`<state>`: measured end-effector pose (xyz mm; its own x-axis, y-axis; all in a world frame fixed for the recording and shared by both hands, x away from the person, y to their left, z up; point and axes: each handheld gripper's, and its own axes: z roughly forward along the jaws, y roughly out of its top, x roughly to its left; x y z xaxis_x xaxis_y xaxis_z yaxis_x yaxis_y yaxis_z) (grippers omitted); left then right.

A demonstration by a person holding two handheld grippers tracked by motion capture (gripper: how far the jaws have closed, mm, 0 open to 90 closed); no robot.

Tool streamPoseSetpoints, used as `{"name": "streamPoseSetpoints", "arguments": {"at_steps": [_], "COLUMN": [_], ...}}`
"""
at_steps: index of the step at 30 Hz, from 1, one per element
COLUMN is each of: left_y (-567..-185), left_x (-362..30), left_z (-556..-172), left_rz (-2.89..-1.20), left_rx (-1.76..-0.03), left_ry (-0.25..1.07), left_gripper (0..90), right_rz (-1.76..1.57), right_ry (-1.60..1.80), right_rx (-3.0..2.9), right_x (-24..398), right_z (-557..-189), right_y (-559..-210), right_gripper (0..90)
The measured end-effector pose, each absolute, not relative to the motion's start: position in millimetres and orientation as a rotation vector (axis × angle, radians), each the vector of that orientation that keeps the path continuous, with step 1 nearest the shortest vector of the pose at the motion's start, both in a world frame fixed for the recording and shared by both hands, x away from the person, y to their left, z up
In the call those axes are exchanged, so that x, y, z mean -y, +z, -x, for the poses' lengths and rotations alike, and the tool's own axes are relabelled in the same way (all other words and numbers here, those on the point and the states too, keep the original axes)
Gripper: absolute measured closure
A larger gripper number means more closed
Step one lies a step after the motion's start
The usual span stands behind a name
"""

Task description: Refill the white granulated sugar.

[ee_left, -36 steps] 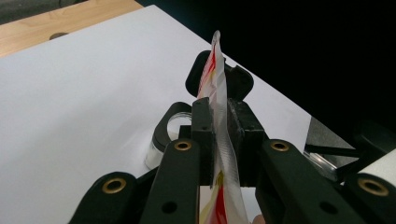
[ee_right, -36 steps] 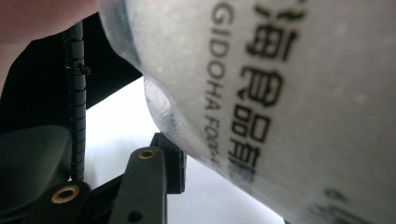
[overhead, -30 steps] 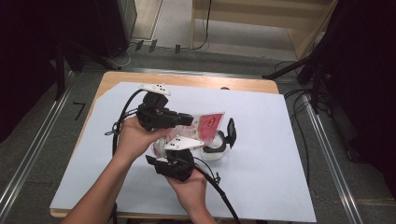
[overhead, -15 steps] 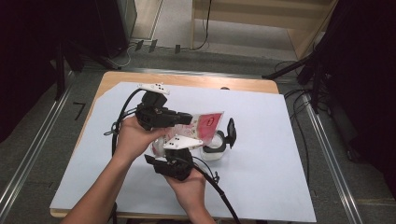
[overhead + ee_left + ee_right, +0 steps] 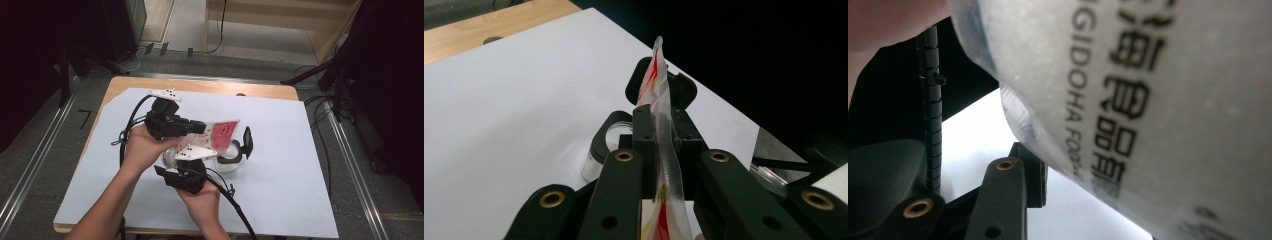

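Left claw (image 5: pixel 659 150) clenched on pouch (image 5: pixel 220 132) edge above open jar (image 5: pixel 229 159); right claw (image 5: pixel 1048 170) state unclear under pouch—tilt slowly, keep mouth over jar.

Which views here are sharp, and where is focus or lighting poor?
High view: evenly lit, sharp, dark surroundings. Left gripper view: packet edge and jar sharp, background black. Right gripper view: packet too close, print soft.

A wooden tabletop (image 5: pixel 260 91) under a white sheet (image 5: pixel 285 165) stands on grey floor (image 5: pixel 45 150); wooden shelving (image 5: pixel 280 20) behind.
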<state>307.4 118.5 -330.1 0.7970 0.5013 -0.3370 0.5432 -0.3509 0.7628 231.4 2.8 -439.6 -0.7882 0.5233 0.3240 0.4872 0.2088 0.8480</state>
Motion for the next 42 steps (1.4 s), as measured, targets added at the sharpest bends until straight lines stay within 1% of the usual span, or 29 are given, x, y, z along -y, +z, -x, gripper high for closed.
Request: {"name": "streamPoseSetpoints", "arguments": {"at_steps": [42], "left_y": [-331.6], "left_x": [-117.0], "left_z": [-306.7], "left_rz": [-2.016], "left_rx": [-0.773], "left_ry": [-0.052], "left_gripper": [85.2], "right_rz": [-1.01], "right_ry": [1.666], "right_rx": [-2.413], "right_x": [-2.2], "right_z": [-231.2], "right_y": [-441.7], "right_gripper": [63.6]}}
